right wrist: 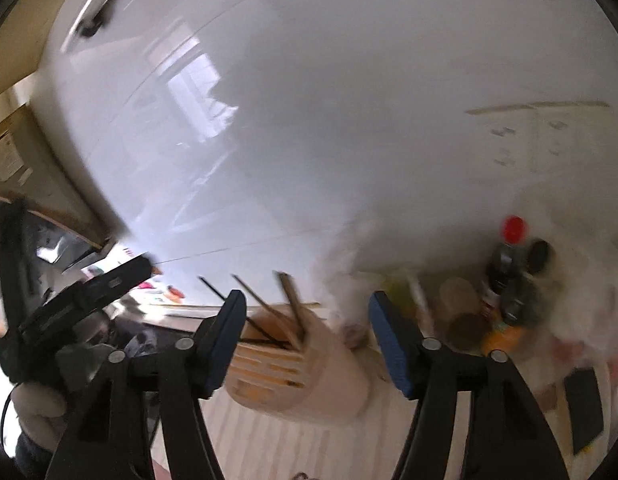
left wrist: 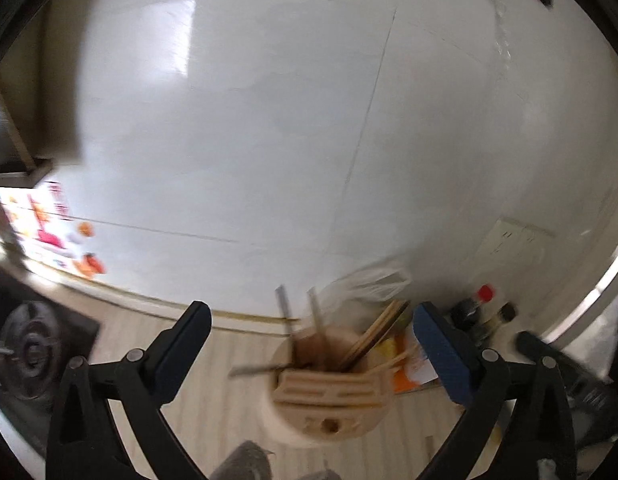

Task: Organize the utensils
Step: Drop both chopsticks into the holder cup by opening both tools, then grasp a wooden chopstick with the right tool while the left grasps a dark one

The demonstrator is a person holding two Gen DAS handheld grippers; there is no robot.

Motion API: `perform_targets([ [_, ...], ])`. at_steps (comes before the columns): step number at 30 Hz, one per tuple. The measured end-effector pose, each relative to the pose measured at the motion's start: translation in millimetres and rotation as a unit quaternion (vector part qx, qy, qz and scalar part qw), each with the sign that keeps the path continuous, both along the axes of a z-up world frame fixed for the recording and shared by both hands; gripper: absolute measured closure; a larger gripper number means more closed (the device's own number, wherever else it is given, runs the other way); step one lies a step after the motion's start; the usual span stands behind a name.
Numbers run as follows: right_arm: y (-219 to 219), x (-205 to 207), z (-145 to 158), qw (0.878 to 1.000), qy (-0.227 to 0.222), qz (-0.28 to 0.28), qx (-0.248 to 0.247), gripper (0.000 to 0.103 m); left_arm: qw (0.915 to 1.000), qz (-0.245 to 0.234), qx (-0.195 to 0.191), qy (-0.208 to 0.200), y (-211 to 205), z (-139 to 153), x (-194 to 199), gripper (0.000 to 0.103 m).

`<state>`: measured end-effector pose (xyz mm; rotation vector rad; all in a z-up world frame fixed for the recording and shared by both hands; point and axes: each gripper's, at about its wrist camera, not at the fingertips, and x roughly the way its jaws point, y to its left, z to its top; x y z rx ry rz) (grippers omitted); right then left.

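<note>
Beige utensil holder (left wrist: 323, 400) sits lower centre in the left wrist view on the pale wood surface (left wrist: 225, 364), between the left tongs (left wrist: 311, 344), which are spread apart, empty. Chopsticks (left wrist: 373, 340) stick out of it. Sauce bottles (left wrist: 479, 312) at right. Right tongs (right wrist: 307, 340) also apart, holder (right wrist: 297, 376) between them.

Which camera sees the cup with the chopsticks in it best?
The left wrist view. The utensil holder sits nearly centred between the open fingers, fairly sharp, with its chopsticks visible. The right wrist view shows the same holder blurrier, partly hidden behind a finger.
</note>
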<state>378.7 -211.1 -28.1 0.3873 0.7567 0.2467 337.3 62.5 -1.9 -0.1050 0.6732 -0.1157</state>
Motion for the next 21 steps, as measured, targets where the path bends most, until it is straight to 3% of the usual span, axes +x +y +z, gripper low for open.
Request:
perform_targets([
  [1,-10,-11,-5,1.0,0.003,-0.016,-0.003,0.025,0.9999,0.005,0.013,0.001,-3,-4,-7,0.0],
  [3,-32,-32,-22,0.999,0.013,-0.042,-0.003,0.024,0.9993,0.011,0.033,0.011,-14,-19,-20,0.0],
  [6,-60,-63,-53,0.996,0.041,-0.077,-0.01,0.015,0.9979,0.0,0.045,0.047,-38,-55,-37,0.0],
  [10,-100,-104,-109,0.986,0.111,-0.116,-0.039,0.015,0.9906,-0.022,0.071,0.115,-81,-114,-49,0.0],
  [13,-130,-132,-161,0.973,0.182,-0.134,-0.044,0.016,0.979,-0.054,0.07,0.184,-125,-166,-55,0.0],
  [14,-137,-139,-175,0.969,0.202,-0.137,-0.045,0.018,0.9743,-0.064,0.07,0.205,-142,-184,-56,0.0],
  [16,-156,-154,-204,0.96,0.239,-0.141,-0.033,0.054,0.9639,-0.091,0.066,0.241,-176,-215,-61,0.001],
  [18,-170,-167,-230,0.95,0.273,-0.148,-0.029,0.062,0.9496,-0.121,0.075,0.279,-211,-246,-64,0.003],
  [20,-185,-180,-250,0.945,0.287,-0.156,-0.023,0.063,0.9333,-0.154,0.083,0.314,-243,-276,-66,0.018],
  [21,-192,-185,-257,0.943,0.292,-0.16,-0.024,0.063,0.927,-0.163,0.086,0.327,-254,-287,-68,0.032],
])
